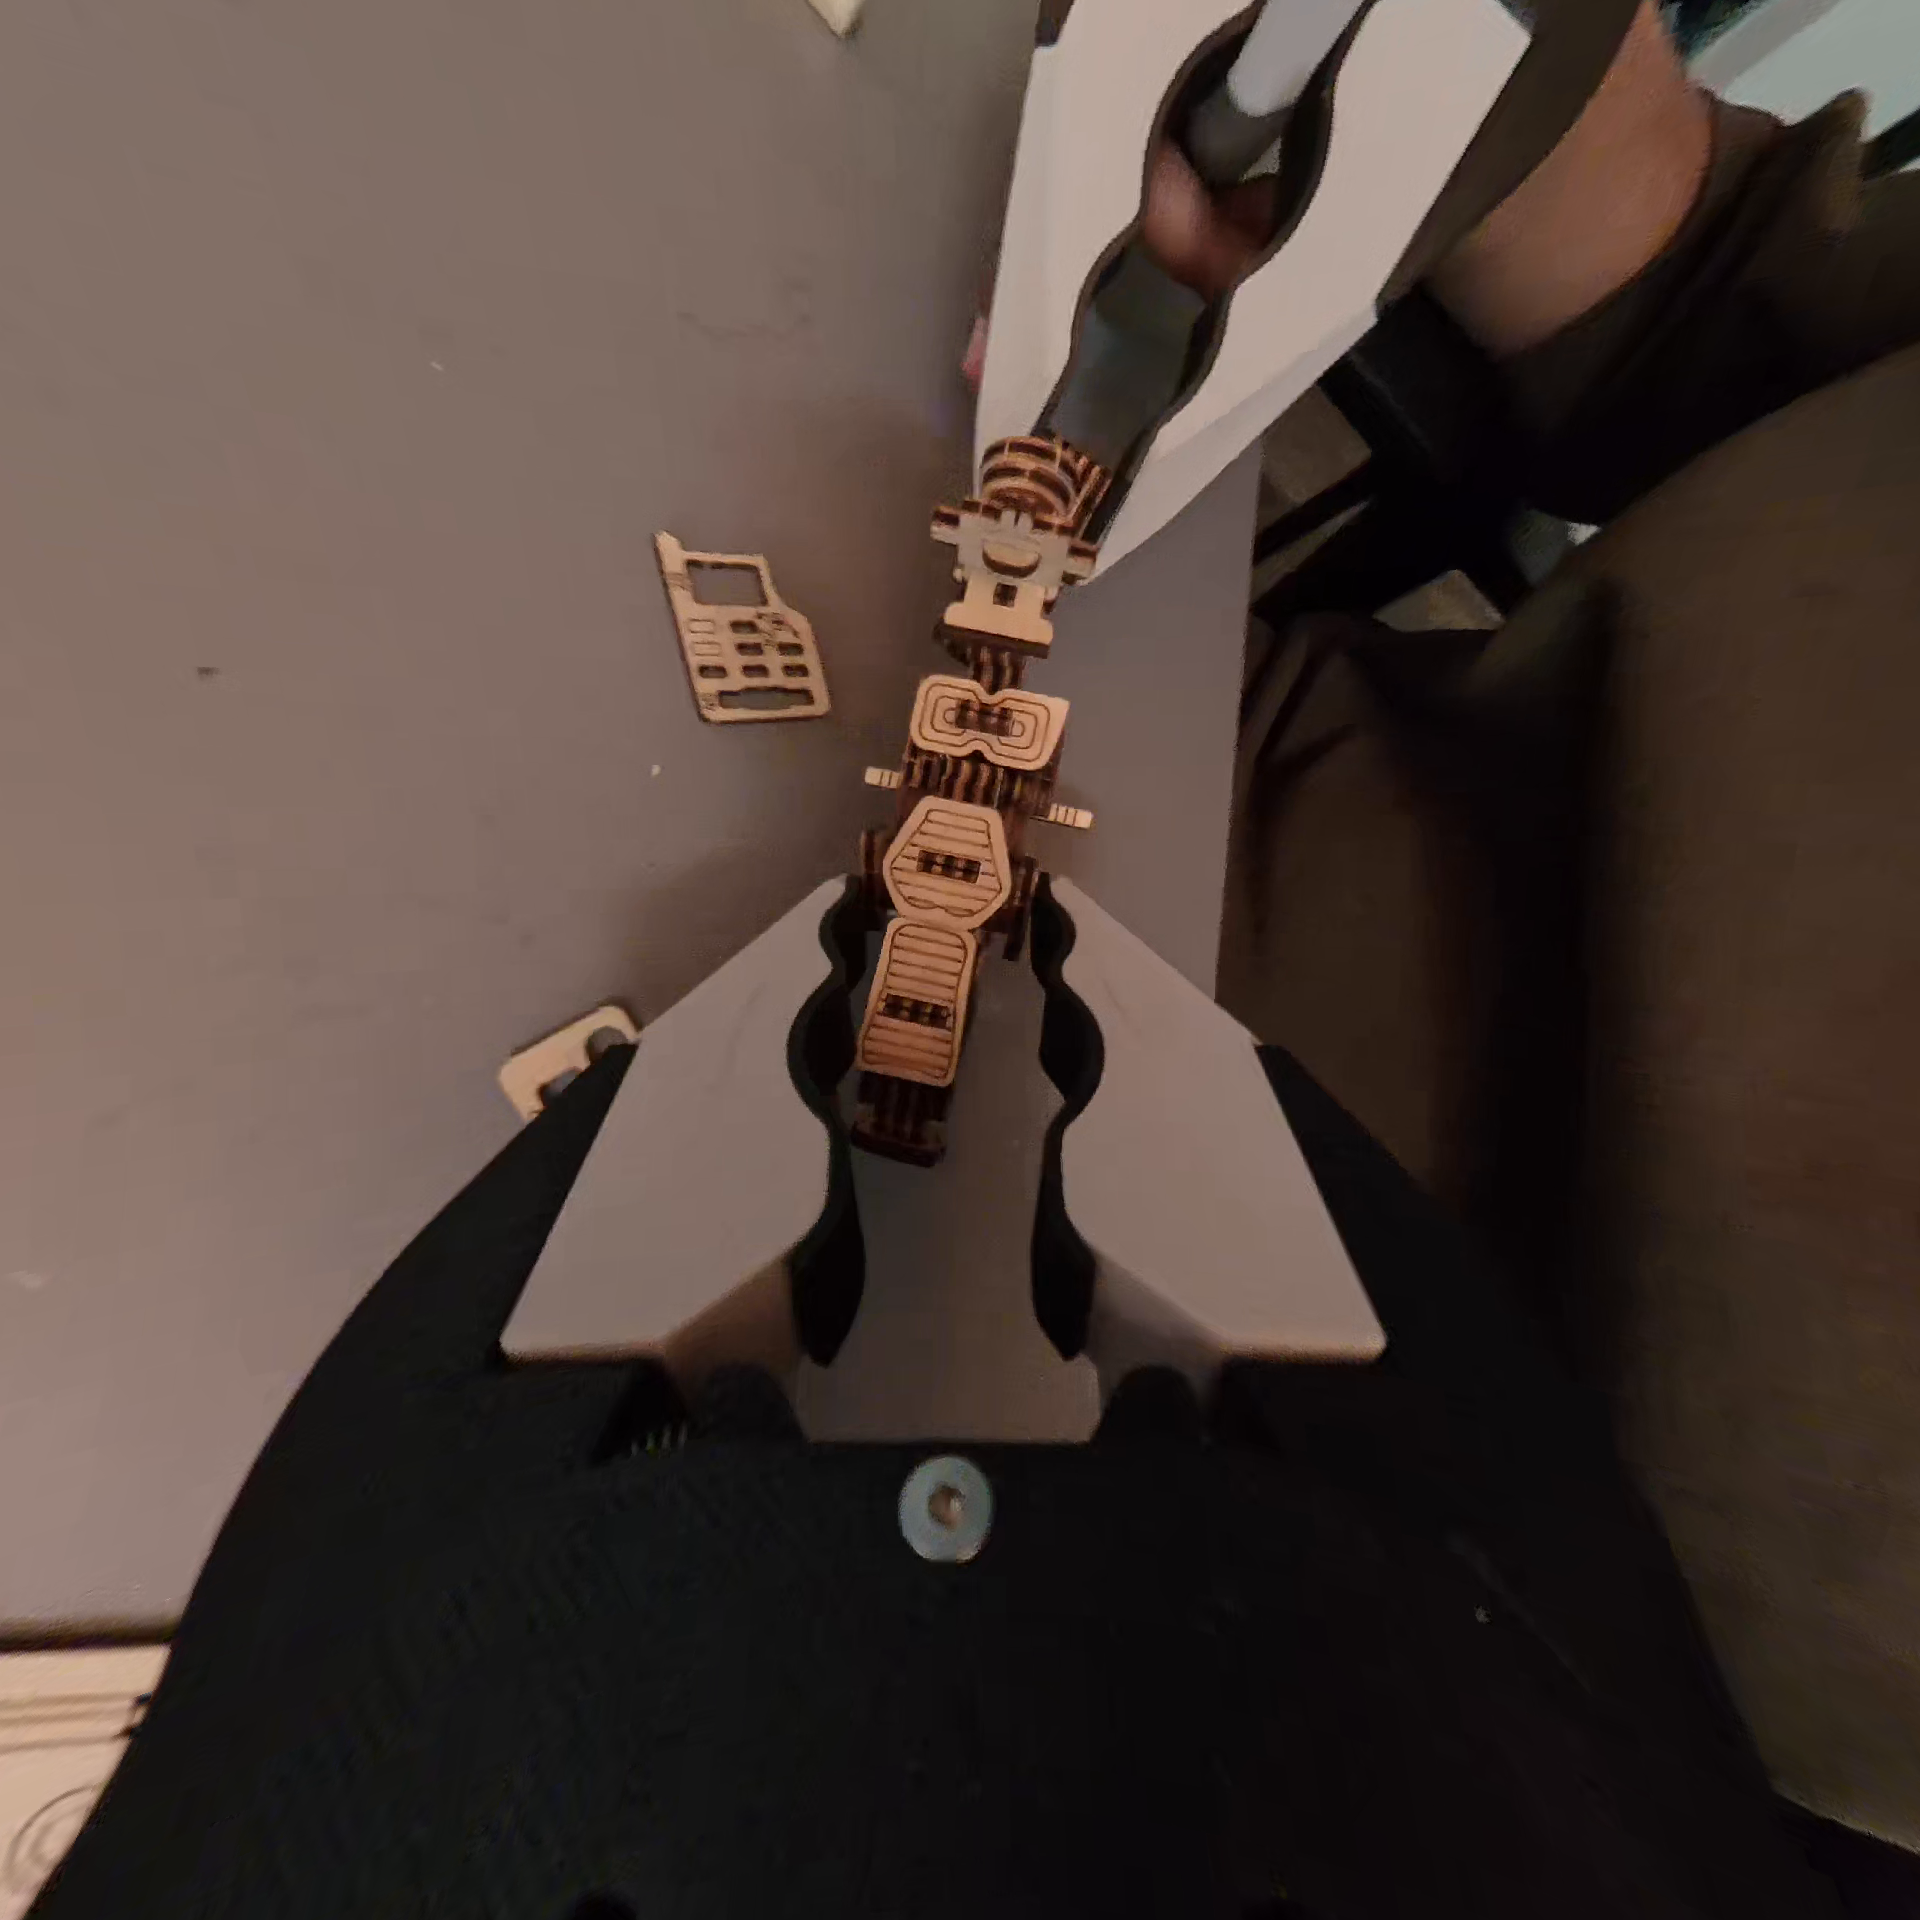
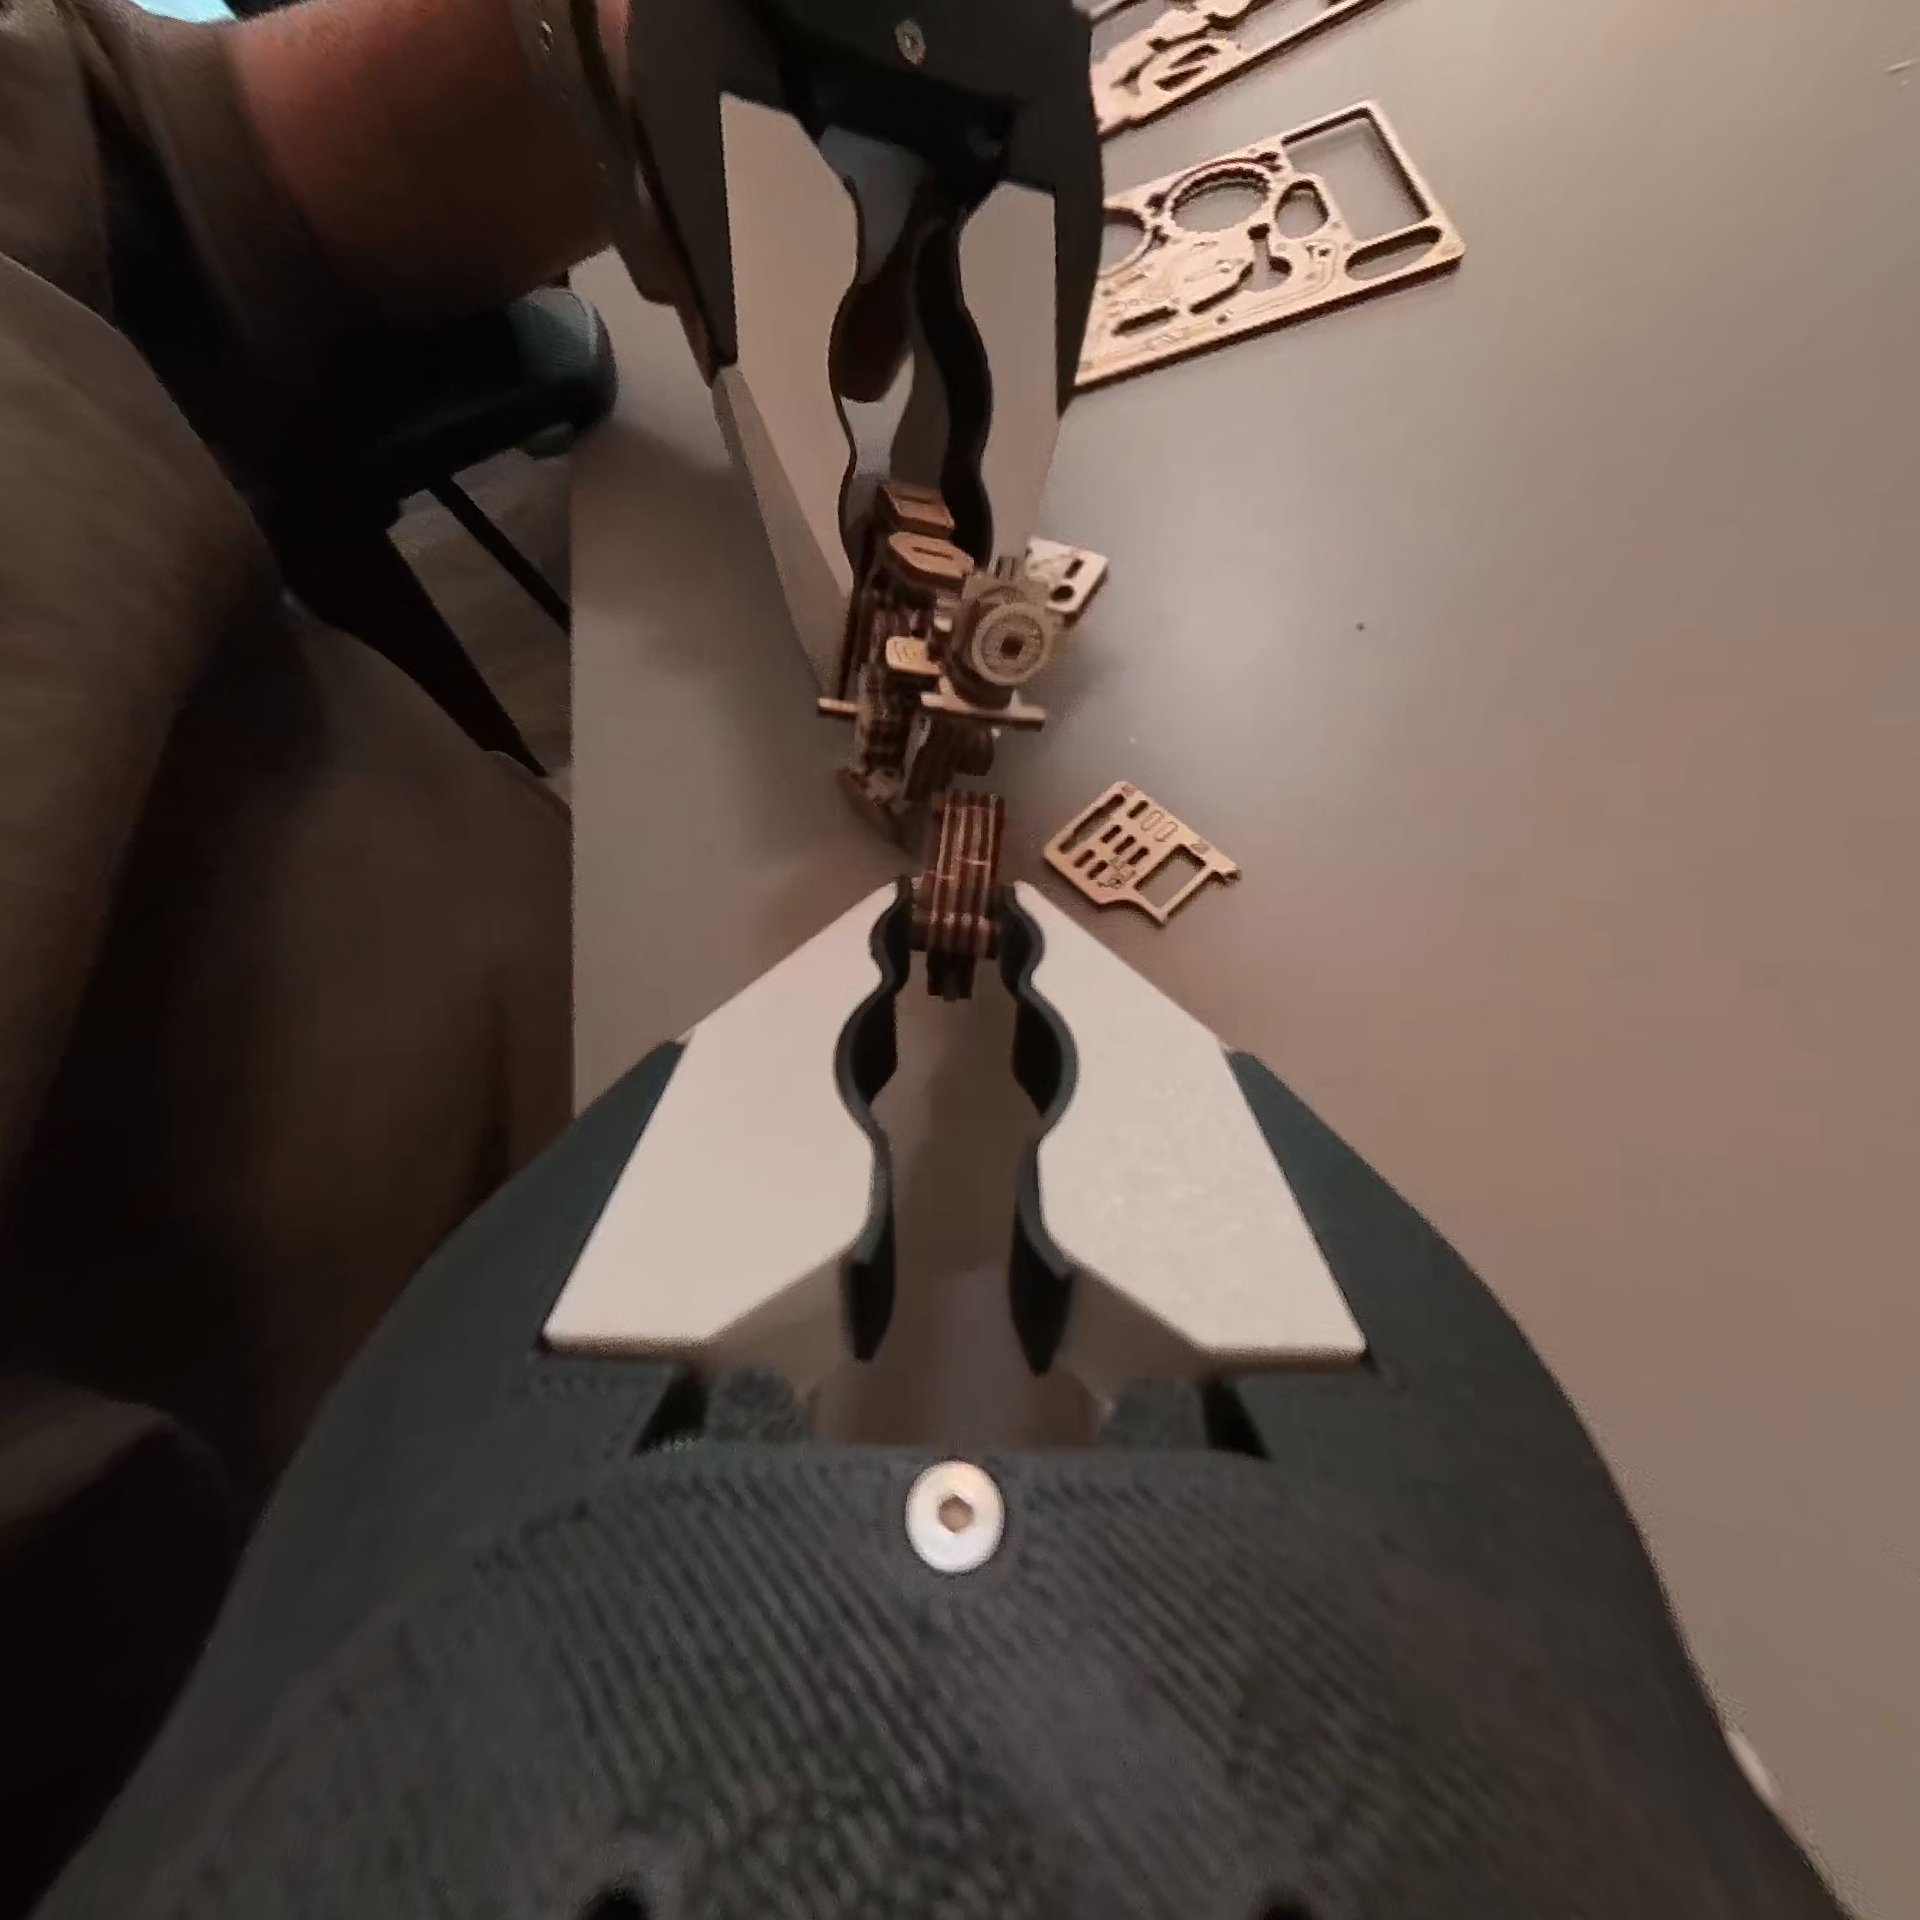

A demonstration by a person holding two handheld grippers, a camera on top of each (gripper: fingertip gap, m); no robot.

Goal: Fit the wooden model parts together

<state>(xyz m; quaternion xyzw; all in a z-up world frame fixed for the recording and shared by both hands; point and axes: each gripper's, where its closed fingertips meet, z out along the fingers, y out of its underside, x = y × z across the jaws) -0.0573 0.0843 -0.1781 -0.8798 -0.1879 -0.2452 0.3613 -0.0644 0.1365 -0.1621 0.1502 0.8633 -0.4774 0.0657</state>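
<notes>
A wooden motorcycle-like model (image 1: 940, 862) made of layered laser-cut parts is held above the grey table (image 1: 416, 416). My left gripper (image 1: 945, 904) is shut on its rear body; it also shows in the right wrist view (image 2: 914, 561) from above. My right gripper (image 2: 958, 899) is shut on a layered wooden wheel (image 2: 961, 847). The wheel sits right at the model's front end (image 2: 935, 665), below the handlebar part. I cannot tell whether the wheel is joined to the model. In the left wrist view the right gripper (image 1: 1049, 488) comes from the top with the wheel (image 1: 1039, 473).
A small cut-out wooden fret (image 1: 743, 629) lies flat on the table beside the model, also in the right wrist view (image 2: 1138, 852). Another flat piece (image 1: 566, 1060) lies by my left finger. Larger punched-out sheets (image 2: 1268, 249) lie farther off. The table edge (image 1: 1242, 727) runs close by. Across from one pair of fingers to the other is roughly 6 centimetres. From the right gripper's tips to the small cut-out wooden fret (image 1: 743, 629) is close to 5 centimetres. The right camera catches it too, in the right wrist view (image 2: 1139, 855).
</notes>
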